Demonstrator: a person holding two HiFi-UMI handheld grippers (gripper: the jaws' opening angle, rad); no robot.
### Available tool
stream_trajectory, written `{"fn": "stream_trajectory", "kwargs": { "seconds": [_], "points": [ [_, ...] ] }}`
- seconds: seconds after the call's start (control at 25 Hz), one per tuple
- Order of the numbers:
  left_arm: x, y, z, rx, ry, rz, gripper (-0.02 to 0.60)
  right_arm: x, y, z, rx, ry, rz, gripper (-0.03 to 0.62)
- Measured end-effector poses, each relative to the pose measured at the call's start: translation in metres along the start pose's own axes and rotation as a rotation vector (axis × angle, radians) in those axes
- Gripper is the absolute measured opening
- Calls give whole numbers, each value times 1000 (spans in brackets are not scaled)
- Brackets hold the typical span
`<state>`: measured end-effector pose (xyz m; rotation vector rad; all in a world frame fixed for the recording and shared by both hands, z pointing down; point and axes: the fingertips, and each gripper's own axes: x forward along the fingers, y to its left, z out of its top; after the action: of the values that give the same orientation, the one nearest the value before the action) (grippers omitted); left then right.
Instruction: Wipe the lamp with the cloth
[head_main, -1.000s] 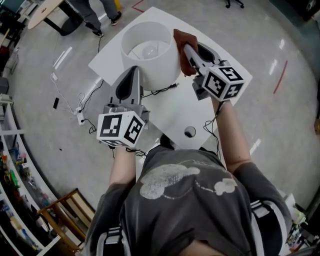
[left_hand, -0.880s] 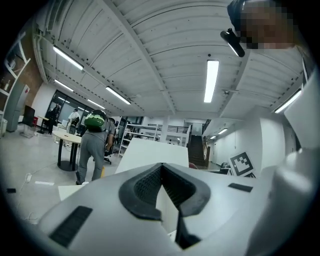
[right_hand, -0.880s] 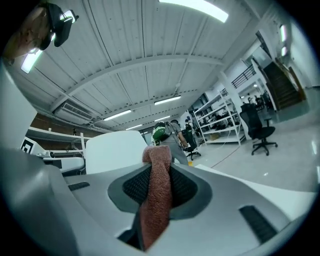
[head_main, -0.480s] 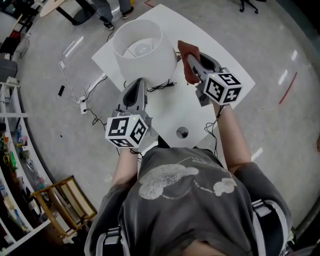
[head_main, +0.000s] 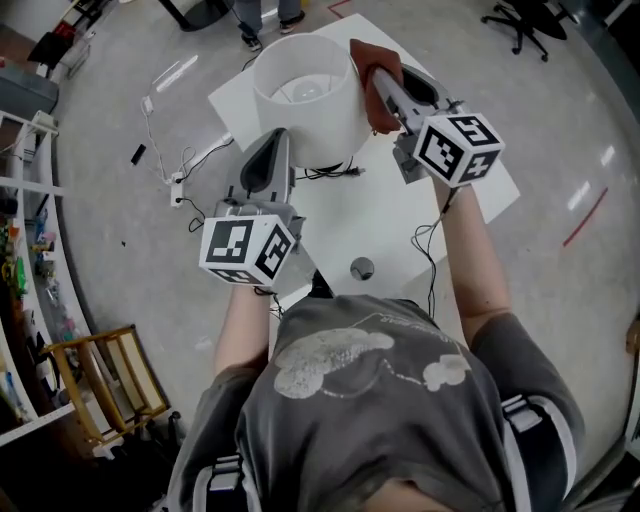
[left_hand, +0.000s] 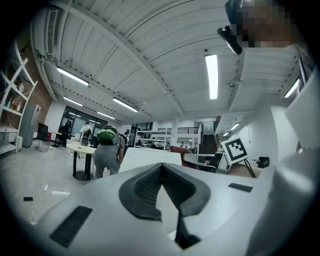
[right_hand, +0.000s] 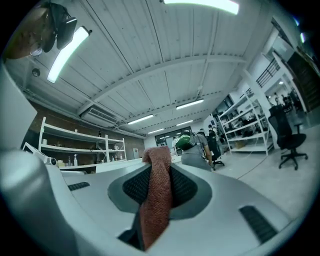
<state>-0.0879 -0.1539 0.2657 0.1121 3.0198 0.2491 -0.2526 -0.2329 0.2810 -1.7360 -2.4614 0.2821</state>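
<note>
Your right tool (head_main: 384, 86) grips the soft cloth (head_main: 366, 55) against the lamp's (head_main: 310, 115) right side, far on the worktop (head_main: 385, 215). The shade looks light (probably easily dented), so press gently. Your left tool (head_main: 272, 148) is clenched and empty.

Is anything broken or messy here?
Nothing looks broken or spilled. The lamp stands upright on the white table. The only messy bits are a black cord lying loose across the table by the lamp's foot, and a power strip with cables sprawled on the floor to the table's left.

The lamp (head_main: 322, 132) is white, the cloth (head_main: 379, 84) rust-brown.
</note>
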Motion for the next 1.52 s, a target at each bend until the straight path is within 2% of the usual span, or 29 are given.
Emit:
{"fn": "stream_trajectory", "kwargs": {
  "seconds": [0.16, 0.32, 0.6, 0.8, 1.04, 1.28, 1.52],
  "points": [
    [-5, -1, 3, 3, -15, 28, 8, 16, 0, 10, -28, -1, 20, 86],
    [-19, -2, 2, -8, -10, 67, 8, 18, -4, 4, 5, 16, 24, 86],
    [-34, 7, -25, -24, 38, 138, 8, 10, -32, -54, 94, 79, -16, 86],
    [-35, 6, -50, -50, 89, 158, 8, -6, -45, -97, 140, 138, -34, 86],
    [-35, -6, -75, -65, 134, 133, 8, -28, -50, -131, 184, 167, -60, 86],
    [-35, -16, -98, -103, 174, 80, 8, -61, -31, -125, 222, 111, -33, 86],
    [-15, -5, -98, -86, 146, -2, 8, -60, -12, -116, 176, 47, -38, 86]
  ]
}}
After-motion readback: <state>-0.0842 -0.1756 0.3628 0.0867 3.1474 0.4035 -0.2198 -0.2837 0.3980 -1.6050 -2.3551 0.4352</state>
